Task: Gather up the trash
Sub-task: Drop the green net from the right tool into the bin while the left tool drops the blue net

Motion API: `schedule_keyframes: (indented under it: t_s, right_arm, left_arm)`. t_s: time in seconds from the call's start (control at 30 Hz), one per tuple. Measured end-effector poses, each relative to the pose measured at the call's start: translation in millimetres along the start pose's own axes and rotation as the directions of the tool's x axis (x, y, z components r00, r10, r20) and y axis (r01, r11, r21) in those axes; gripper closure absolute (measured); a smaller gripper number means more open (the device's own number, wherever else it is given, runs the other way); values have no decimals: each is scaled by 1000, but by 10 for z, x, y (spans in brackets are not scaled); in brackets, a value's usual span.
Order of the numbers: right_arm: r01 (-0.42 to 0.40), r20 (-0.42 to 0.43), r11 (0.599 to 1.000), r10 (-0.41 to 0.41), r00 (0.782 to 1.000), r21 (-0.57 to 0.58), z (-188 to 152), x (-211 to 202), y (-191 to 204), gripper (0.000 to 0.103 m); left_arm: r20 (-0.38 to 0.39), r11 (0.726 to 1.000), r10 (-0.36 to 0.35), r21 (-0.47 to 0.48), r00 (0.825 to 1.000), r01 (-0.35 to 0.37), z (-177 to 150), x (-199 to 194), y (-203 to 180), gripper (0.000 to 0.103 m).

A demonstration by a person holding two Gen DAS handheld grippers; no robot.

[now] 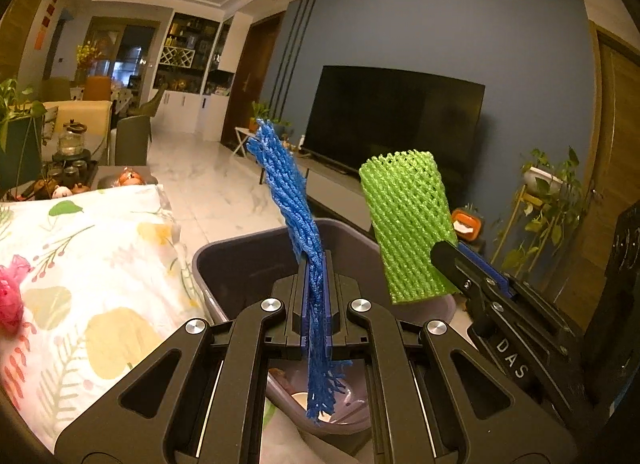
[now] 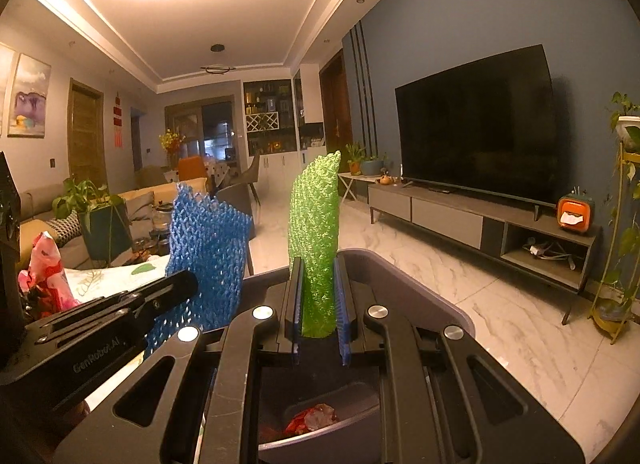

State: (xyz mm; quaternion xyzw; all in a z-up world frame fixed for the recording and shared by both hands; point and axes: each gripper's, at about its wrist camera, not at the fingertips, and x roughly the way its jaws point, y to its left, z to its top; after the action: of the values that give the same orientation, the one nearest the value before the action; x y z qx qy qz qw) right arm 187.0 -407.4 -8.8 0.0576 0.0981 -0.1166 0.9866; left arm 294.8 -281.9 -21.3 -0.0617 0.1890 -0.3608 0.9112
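Already both pieces in hand are poised over the grey plastic waste bin (image 1: pixel 248 264), so I judge the job about midway. The left gripper (image 1: pixel 316 304) has its jaws pressed nearly together on a blue foam mesh fruit sleeve (image 1: pixel 294 199), which stands up above the fingers and hangs frayed below them, over the bin's mouth. The right gripper (image 2: pixel 318 304) has its jaws drawn in against a green foam mesh fruit sleeve (image 2: pixel 314 232), likewise upright and above the bin's near rim (image 2: pixel 400 268). Some rubbish lies in the bin: the right wrist view shows a crumpled red wrapper (image 2: pixel 310 418) at the bottom, while the left view shows a pale round object there, too unclear to name. Left to do, as I read it, is letting both sleeves drop, then fetching a pink crumpled plastic bag (image 1: pixel 10 300) that lies on the flower-patterned tablecloth (image 1: pixel 100 264) beside the bin, near its left edge. Only the left view shows the cloth's spread; only the right shows the bag standing up in a point.
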Motion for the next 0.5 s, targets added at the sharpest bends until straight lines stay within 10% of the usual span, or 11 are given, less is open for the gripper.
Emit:
schedule_keyframes:
  t_s: [0.17, 0.33, 0.5]
  right_arm:
    - [-14, -9, 1000, 14, 1000, 14, 24, 57, -25, 86]
    - [-16, -6, 1000, 16, 1000, 26, 29, 72, -66, 79]
    - [1, 1, 999, -1, 1000, 32, 38, 34, -55, 70]
  left_arm:
    - [-31, 1000, -4, 0, 1000, 4, -54, 71, 53, 93]
    - [-23, 999, 31, -21, 999, -31, -78, 47, 149, 47]
    - [1, 994, 87, -66, 996, -87, -82, -76, 280, 31]
